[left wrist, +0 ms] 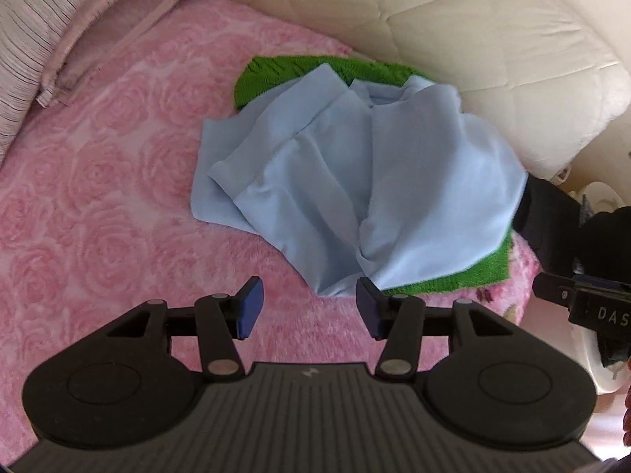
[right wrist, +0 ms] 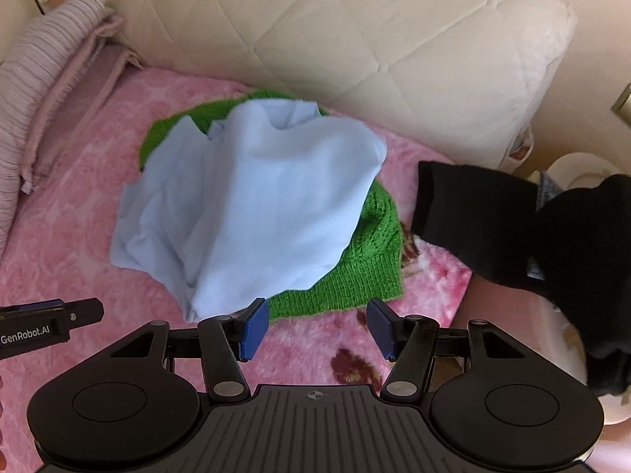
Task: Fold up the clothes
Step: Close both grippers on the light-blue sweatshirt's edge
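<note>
Lying crumpled on the pink rose blanket [left wrist: 98,181], near the cream quilt [left wrist: 453,19]: a light blue garment [left wrist: 355,173], heaped over a green knitted piece [right wrist: 363,276], mostly hidden beneath. Hard to make out on the right: a black cloth [right wrist: 473,213], partly off the bed edge, shape unclear. Cut off at upper left: a striped pillow [left wrist: 23,39]. Left gripper [left wrist: 309,309] spread apart, holding nothing, just short of the blue hem. Right gripper [right wrist: 318,329] also apart, empty, above the green edge.

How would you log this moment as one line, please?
left gripper: open, empty | right gripper: open, empty | blue garment: crumpled atop green knit
</note>
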Action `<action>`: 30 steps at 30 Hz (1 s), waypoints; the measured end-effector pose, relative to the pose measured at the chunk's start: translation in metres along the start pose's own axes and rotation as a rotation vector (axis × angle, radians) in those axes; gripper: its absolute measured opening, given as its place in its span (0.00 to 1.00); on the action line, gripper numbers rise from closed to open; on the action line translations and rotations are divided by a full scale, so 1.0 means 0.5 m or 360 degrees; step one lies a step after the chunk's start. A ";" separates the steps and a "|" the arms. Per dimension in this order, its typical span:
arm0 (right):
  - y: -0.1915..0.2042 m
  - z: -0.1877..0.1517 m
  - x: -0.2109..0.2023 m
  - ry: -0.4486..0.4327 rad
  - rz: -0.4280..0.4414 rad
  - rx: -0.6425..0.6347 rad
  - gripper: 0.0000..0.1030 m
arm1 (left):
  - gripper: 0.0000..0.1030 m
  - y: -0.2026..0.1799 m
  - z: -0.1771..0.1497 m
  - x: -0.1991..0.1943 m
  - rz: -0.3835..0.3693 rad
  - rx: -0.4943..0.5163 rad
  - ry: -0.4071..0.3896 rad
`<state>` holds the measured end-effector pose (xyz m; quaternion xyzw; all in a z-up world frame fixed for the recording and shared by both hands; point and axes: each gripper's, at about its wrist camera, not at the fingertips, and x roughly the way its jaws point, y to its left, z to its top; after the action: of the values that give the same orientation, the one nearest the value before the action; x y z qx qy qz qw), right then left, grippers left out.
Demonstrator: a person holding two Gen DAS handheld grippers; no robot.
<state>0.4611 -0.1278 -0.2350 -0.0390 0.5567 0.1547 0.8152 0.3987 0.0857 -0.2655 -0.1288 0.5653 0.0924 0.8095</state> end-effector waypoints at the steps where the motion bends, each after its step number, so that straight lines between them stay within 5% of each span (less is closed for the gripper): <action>1: -0.002 0.009 0.019 0.0014 0.0003 0.0009 0.61 | 0.46 0.004 0.008 0.019 -0.0001 -0.0006 0.0017; 10: 0.015 0.088 0.127 -0.0001 0.0033 0.0057 0.77 | 0.46 0.042 0.079 0.156 0.0046 -0.0035 0.0052; 26: 0.058 0.129 0.231 -0.0062 -0.0052 -0.0009 0.86 | 0.47 0.074 0.176 0.321 0.0043 -0.0043 -0.0015; 30: 0.057 0.122 0.237 -0.0071 -0.0049 0.0002 0.86 | 0.35 0.083 0.166 0.328 -0.0038 -0.0070 -0.0052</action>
<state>0.5467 -0.0616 -0.3181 -0.0435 0.5378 0.1426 0.8298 0.5169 0.1516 -0.3963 -0.1519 0.5482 0.0972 0.8167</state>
